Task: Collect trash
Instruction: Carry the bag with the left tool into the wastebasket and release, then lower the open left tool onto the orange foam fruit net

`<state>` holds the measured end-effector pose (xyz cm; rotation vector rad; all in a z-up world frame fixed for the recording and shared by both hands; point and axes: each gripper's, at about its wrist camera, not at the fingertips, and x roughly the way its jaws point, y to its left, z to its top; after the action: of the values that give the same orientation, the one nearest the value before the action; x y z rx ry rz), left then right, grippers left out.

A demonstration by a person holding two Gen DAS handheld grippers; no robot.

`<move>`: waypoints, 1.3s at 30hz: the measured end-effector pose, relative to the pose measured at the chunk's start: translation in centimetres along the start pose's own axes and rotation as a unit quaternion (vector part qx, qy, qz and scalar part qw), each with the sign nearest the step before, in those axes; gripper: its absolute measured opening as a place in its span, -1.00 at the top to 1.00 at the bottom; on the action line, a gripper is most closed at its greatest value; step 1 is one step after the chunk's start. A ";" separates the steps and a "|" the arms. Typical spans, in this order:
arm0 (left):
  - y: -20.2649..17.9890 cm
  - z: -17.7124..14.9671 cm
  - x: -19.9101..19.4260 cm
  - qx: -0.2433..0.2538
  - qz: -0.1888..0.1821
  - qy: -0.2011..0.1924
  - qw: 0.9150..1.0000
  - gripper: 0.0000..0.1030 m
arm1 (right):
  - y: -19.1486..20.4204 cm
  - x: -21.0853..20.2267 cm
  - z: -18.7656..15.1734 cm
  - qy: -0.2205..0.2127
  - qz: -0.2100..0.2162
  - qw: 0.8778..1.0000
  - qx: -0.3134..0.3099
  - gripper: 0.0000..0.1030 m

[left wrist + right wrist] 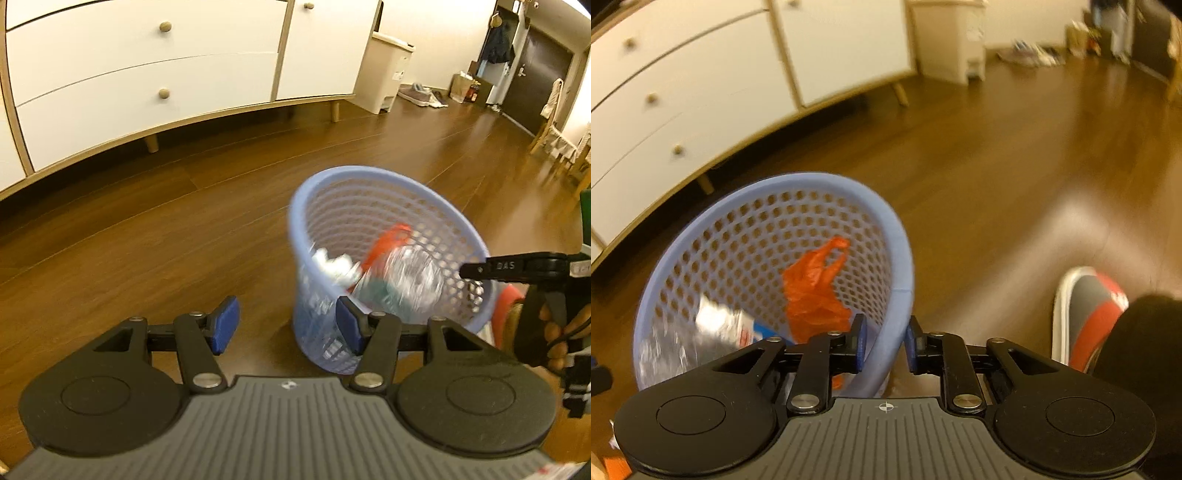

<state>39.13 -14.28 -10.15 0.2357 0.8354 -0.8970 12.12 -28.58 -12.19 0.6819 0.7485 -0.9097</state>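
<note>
Glossy dark wood-plank floor [184,229] runs under a white drawer cabinet [147,74] with round wooden knobs and tapered legs. Your right gripper [882,349] pinches the smooth rim of the blue perforated plastic basket [768,236], one pad inside the wall, one outside, tipping its mouth toward you. Inside lie a crinkled orange plastic bag [812,288] and a blurred clear bottle [402,280]. Your left gripper [286,325] hangs spread wide, empty, just beside the basket's wall.
</note>
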 end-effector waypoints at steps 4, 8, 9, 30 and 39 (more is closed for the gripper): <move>0.4 -0.1 0.1 -0.009 0.008 0.001 1.000 -0.02 | -0.7 -0.3 0.0 0.019 0.012 1.000 0.008 0.62; 1.4 -1.2 0.2 -0.022 0.019 0.017 0.999 -0.03 | -1.0 -0.9 -0.1 0.046 0.017 0.998 0.028 0.60; 1.6 -1.6 0.1 -0.023 0.024 0.022 0.999 -0.03 | -1.1 -1.2 -0.4 0.050 0.016 0.998 0.031 0.59; 11.5 -16.1 -8.7 -0.144 0.155 0.102 0.972 -0.03 | 3.3 -5.1 -0.4 -0.010 0.042 0.999 -0.022 0.83; 12.7 -22.3 -10.7 -0.187 0.183 0.106 0.959 -0.07 | 4.6 -5.3 -1.5 -0.026 0.031 0.999 -0.028 0.83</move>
<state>33.10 11.29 -19.25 0.1479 1.1006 -0.3594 13.61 -23.05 -7.81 0.6260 0.7009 -0.8433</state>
